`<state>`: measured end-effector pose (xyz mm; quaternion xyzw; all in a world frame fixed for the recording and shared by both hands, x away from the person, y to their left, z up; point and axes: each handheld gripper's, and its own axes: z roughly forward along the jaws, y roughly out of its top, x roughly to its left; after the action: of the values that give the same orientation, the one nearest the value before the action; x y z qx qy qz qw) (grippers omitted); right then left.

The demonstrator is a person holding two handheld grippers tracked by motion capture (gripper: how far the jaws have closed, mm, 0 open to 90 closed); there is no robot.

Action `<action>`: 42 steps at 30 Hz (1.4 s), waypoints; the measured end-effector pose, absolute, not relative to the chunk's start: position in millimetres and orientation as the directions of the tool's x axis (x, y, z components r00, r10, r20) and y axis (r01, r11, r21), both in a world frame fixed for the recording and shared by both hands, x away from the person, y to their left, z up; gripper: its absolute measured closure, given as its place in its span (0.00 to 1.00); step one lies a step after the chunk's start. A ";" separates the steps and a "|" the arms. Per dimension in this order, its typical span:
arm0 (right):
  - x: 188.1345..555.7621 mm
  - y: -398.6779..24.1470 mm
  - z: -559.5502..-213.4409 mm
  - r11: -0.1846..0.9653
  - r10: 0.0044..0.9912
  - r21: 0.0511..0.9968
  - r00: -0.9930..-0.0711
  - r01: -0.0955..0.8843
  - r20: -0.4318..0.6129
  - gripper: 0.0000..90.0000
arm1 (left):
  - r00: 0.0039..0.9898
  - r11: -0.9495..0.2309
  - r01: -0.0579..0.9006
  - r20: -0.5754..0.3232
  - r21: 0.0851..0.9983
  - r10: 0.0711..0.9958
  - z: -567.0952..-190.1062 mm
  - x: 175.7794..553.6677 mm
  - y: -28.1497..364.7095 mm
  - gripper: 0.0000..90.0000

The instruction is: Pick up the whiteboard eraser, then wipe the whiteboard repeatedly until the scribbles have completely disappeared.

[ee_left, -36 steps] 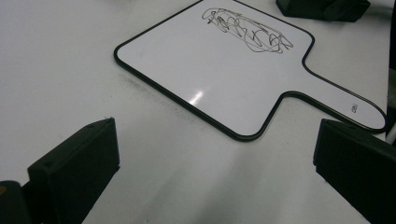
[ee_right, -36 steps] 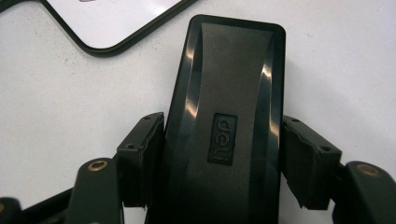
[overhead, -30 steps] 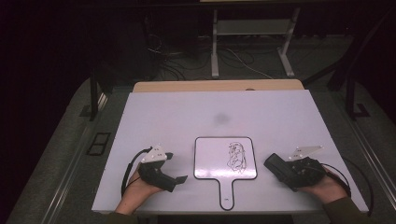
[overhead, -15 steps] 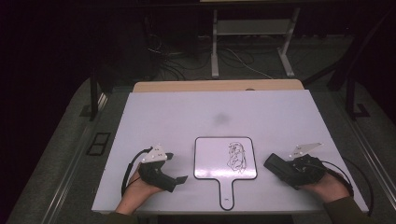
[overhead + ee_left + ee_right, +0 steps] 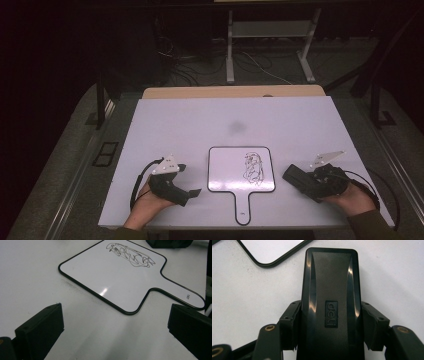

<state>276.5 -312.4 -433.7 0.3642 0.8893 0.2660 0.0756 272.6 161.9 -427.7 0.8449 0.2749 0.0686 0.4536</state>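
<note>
Eraser (image 5: 330, 302) — clamped between right jaws

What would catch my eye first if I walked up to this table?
Probably the small paddle-shaped whiteboard near the table's front edge, with a black scribble tangled across its right half. To its right, the right gripper has just closed its jaws on a black eraser block and clamps it by both sides. On the board's other side, the left gripper sits wide open with nothing between its jaws.

The white tabletop (image 5: 200, 130) bears a faint grey smudge (image 5: 236, 127) near its middle. Behind it, a metal stand (image 5: 270, 45) and loose cables (image 5: 200, 62) sit on the dark floor (image 5: 65, 165).
</note>
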 end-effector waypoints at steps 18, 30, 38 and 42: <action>286.3 -317.3 -425.1 0.544 0.696 0.568 -0.710 0.618 0.107 0.43 | 0.835 -0.419 0.417 -0.157 0.806 0.528 -430.6 274.5 165.2 0.00; 291.0 -310.1 -414.4 0.540 0.678 0.594 -0.726 0.596 0.113 0.43 | 0.833 -0.420 0.417 -0.154 0.806 0.531 -429.4 274.9 164.9 0.00; 296.7 -308.3 -410.7 0.523 0.675 0.613 -0.727 0.592 0.126 0.43 | 0.836 -0.422 0.416 -0.156 0.806 0.527 -429.9 275.4 164.4 0.00; 300.7 -307.7 -409.7 0.511 0.678 0.619 -0.722 0.597 0.138 0.43 | 0.835 -0.416 0.419 -0.163 0.807 0.526 -430.2 274.9 164.5 0.00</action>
<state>300.7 -307.7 -409.7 0.3675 0.8670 0.3310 0.0610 274.9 164.5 -430.2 0.8394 0.2814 0.0577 0.4614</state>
